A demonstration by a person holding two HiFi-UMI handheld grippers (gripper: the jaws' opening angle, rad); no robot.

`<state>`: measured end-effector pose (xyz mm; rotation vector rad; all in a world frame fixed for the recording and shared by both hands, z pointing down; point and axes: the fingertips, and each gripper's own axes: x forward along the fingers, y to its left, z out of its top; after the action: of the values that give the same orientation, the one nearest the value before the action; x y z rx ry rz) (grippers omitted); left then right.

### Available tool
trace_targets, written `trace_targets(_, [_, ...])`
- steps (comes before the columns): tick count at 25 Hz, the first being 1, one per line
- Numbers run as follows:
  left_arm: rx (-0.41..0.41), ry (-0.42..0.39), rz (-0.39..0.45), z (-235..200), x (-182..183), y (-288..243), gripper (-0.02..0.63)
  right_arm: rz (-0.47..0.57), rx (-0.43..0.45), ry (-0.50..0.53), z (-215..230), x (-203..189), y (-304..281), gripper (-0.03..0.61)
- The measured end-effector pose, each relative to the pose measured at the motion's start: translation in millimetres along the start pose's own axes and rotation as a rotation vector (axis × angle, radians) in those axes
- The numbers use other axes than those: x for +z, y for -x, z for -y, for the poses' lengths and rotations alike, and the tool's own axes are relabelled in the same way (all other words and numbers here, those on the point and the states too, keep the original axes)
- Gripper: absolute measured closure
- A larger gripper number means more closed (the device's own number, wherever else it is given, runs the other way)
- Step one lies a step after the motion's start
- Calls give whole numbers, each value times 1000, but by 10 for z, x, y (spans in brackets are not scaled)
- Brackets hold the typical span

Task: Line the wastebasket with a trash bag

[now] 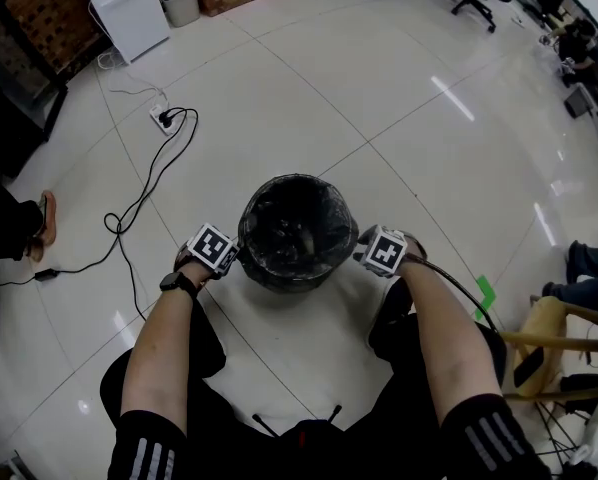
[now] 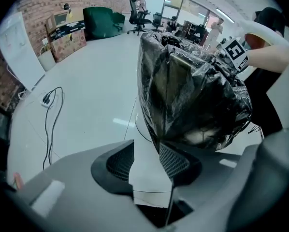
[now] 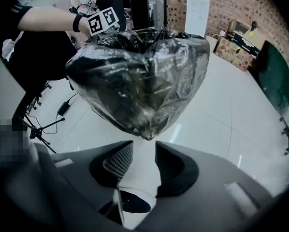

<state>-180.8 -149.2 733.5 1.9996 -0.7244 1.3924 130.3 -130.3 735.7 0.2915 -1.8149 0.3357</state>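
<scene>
Wastebasket point(image 1: 297, 233) fills gap between your left gripper point(image 2: 145, 146) and right gripper point(image 3: 143, 151), close on both flanks. Floor point(image 1: 369, 88) beyond it: wide passage. Left side: cable point(image 1: 149, 183), power strip point(image 1: 163, 118) on floor. Right side: wooden chair point(image 1: 559, 328), well apart. Your legs point(image 1: 207, 348) block near side.

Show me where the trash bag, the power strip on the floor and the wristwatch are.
Trash bag point(image 1: 297, 230): head view, on the crinkled black film in the middle of the opening.
Power strip point(image 1: 163, 118): head view, middle of its white body.
Wristwatch point(image 1: 179, 282): head view, on its black band.
</scene>
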Motion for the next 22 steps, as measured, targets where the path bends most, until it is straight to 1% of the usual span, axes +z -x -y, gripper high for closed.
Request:
trace_targets(2, [11, -7, 38, -39, 52, 66, 456, -46, 5, 21, -30, -112, 59, 407])
trace_targets(4, [18, 6, 25, -67, -2, 172, 455, -94, -4, 32, -22, -217, 164, 397])
trace_targets(5, [23, 8, 20, -85, -15, 238, 449, -103, -5, 23, -13, -235, 234, 394])
trace_targets(6, [31, 2, 33, -110, 15, 311, 446, -90, -2, 8, -10, -202, 314, 394])
trace_targets(9, [49, -18, 84, -174, 98, 531, 438, 34, -7, -17, 1, 132, 615, 394])
trace_targets(13, [31, 4, 90, -144, 38, 655, 426, 143, -66, -52, 46, 493, 1109, 394])
trace_targets(14, [25, 7, 89, -109, 22, 651, 426, 186, -82, -68, 35, 607, 1266, 393])
trace_targets(16, [11, 4, 88, -19, 7, 627, 426, 304, -108, -106, -37, 901, 1612, 394])
trace_targets(18, [7, -2, 85, 47, 2, 593, 426, 438, -106, -135, -186, 1241, 1907, 394])
trace_targets(20, [15, -7, 74, 98, -24, 536, 426, 531, -79, -123, -433, 1533, 2060, 394])
trace_targets(22, [33, -9, 55, 135, -73, 467, 426, 548, -80, -49, -685, 1724, 2073, 394])
